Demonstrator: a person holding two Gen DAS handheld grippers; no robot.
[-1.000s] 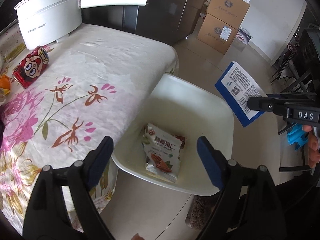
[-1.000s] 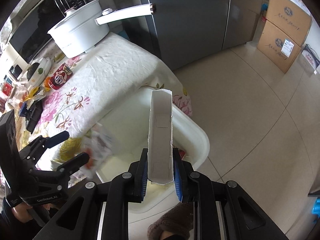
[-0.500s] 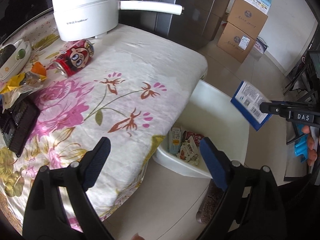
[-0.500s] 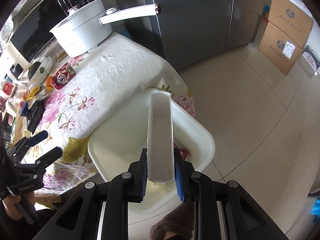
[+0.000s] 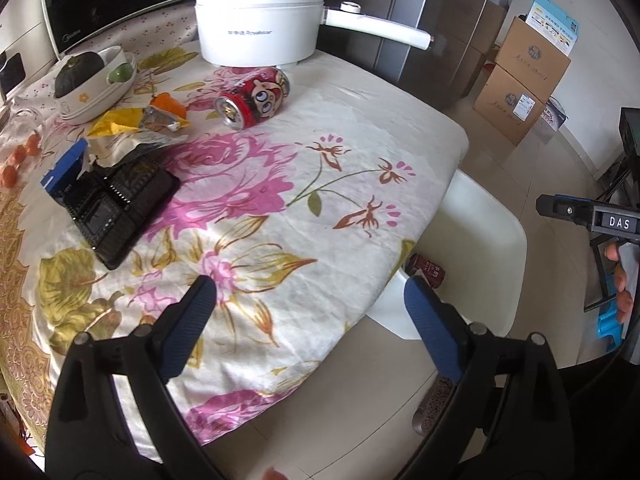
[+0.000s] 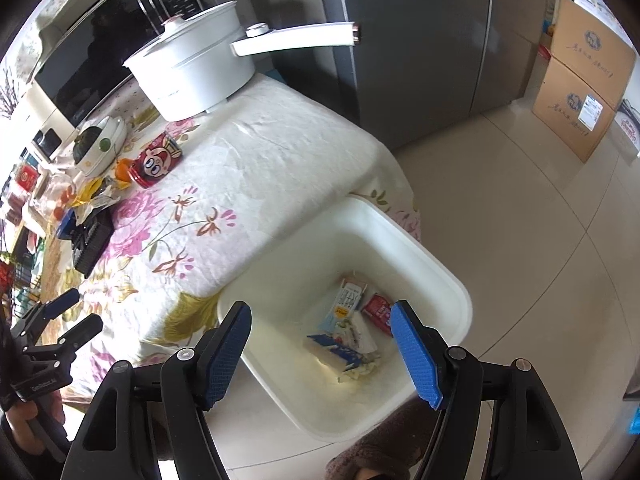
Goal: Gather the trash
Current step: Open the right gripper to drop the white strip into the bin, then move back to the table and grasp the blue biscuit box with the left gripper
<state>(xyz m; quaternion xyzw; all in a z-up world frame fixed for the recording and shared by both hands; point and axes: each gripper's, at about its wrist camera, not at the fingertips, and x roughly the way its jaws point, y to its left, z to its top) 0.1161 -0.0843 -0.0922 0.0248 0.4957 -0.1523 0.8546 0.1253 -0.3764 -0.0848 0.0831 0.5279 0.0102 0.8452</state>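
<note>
White plastic filled the lower middle of my right wrist view: the bin [image 6: 444, 280] stood on the tiled floor [image 6: 520, 240], pressed up against the hanging edge of the flowered tablecloth [image 6: 256, 168]. My right gripper [image 6: 320, 344] hung above it with both blue-padded fingers [image 6: 228, 344] spread wide and nothing between them. At the bottom of the bin lay the collected trash: a blue-and-white carton [image 6: 332, 354] lying flat, a pale printed packet [image 6: 346, 306] leaning beside a small red packet [image 6: 378, 312], and some crumpled wrapper [image 6: 360, 340] among them.

My left gripper [image 5: 308, 320] was over the near edge of the table, its fingers [image 5: 188, 324] just as far apart and holding nothing. From that side I saw only part of the bin [image 5: 488, 240] past the cloth's corner, with the red packet [image 5: 428, 270] showing at the bottom.

More litter lay on the table, well away from the bin. A red cartoon can [image 5: 254, 98] lay on its side just in front of the white electric pot [image 5: 260, 12]. To its left were a yellow wrapper [image 5: 120, 124] with a torn foil packet [image 5: 160, 122], an orange piece [image 5: 168, 102] behind them, and a black plastic tray [image 5: 116, 204] with a blue carton [image 5: 66, 168] at its far end. A white bowl [image 5: 100, 84] holding a dark green squash [image 5: 78, 72] sat near the microwave [image 5: 112, 4]. Cardboard boxes [image 5: 524, 80] were stacked against the far wall beside the grey fridge [image 6: 420, 40].
</note>
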